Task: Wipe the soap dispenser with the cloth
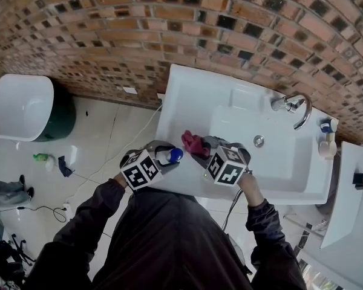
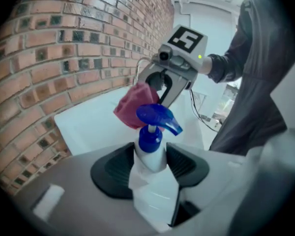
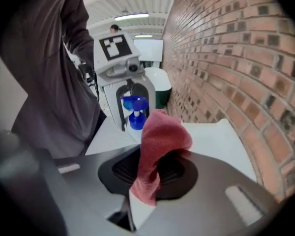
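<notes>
The soap dispenser (image 2: 151, 156) is a white bottle with a blue pump head (image 1: 174, 154). My left gripper (image 1: 164, 156) is shut on its neck and holds it over the front left of the white sink counter (image 1: 187, 95). A red cloth (image 3: 160, 151) hangs from my right gripper (image 1: 201, 147), which is shut on it. In the head view the cloth (image 1: 194, 142) sits just right of the pump head, close to it; contact cannot be told. The right gripper view shows the dispenser (image 3: 135, 113) ahead, beyond the cloth.
A chrome faucet (image 1: 295, 106) stands at the basin's (image 1: 272, 144) right, with a second blue-capped bottle (image 1: 328, 128) beyond it. The brick wall (image 1: 169, 23) runs behind. A white tub (image 1: 18, 106) and a green item (image 1: 42, 157) lie on the tiled floor at left.
</notes>
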Demonstrator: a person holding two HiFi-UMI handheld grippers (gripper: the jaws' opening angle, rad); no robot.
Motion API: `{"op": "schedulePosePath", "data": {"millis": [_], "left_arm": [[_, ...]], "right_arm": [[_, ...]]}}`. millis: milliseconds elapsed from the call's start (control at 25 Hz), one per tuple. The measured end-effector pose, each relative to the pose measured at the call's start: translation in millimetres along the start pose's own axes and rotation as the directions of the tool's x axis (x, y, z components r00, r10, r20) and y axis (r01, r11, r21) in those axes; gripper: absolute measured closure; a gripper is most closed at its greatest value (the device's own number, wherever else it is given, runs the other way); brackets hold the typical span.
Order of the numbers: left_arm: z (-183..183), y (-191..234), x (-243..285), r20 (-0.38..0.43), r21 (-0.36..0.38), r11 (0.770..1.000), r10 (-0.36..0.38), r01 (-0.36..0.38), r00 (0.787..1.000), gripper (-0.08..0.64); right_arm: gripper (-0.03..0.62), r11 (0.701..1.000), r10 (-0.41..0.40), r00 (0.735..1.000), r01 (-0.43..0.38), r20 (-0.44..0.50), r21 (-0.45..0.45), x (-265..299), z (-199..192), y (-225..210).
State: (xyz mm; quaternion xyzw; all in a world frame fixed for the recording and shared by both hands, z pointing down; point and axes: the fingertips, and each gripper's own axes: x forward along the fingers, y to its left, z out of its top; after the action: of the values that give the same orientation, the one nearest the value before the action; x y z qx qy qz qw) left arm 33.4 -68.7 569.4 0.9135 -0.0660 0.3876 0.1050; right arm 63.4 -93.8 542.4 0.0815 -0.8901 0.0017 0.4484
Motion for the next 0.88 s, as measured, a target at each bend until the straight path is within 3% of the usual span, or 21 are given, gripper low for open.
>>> {"op": "schedulePosePath", "data": {"millis": [120, 240, 480, 600, 720, 800, 880], "left_arm": [[1, 0, 0, 0.006, -0.002, 1.000, 0.000, 0.000, 1.000, 0.345], [1, 0, 0, 0.016, -0.008, 1.000, 0.002, -0.002, 1.000, 0.345], [1, 2, 1, 0.038, -0.027, 1.000, 0.004, -0.003, 0.999, 0.345], [-1, 2, 2, 0.043, -0.026, 0.999, 0.023, -0.022, 0.999, 0.344], [-5, 5, 3, 0.041, -0.034, 0.997, 0.073, -0.071, 0.997, 0.328], [-4, 6, -2, 0.061, -0.058, 0.994, 0.101, -0.097, 0.993, 0.325], [-1, 4, -9, 0.080, -0.076, 0.991, 0.116, -0.110, 0.990, 0.325]], "right_arm": [[0.523, 0.997, 0.066, 0.991, -0.071, -0.114, -0.041, 33, -21, 8], [0.523, 0.992, 0.109, 0.979, -0.118, -0.172, -0.043, 57, -36, 12], [0.522, 0.994, 0.087, 0.957, -0.103, -0.277, -0.043, 90, -55, 14], [0.522, 0.997, 0.069, 0.966, -0.071, -0.249, 0.001, 83, -52, 12], [0.522, 0.997, 0.004, 0.986, 0.010, -0.169, 0.082, 59, -41, 7], [0.522, 0.982, -0.048, 0.996, 0.061, -0.078, 0.177, 37, -30, 5], [0.522, 0.947, -0.101, 0.994, 0.084, 0.038, 0.309, 12, -20, 6]]}}
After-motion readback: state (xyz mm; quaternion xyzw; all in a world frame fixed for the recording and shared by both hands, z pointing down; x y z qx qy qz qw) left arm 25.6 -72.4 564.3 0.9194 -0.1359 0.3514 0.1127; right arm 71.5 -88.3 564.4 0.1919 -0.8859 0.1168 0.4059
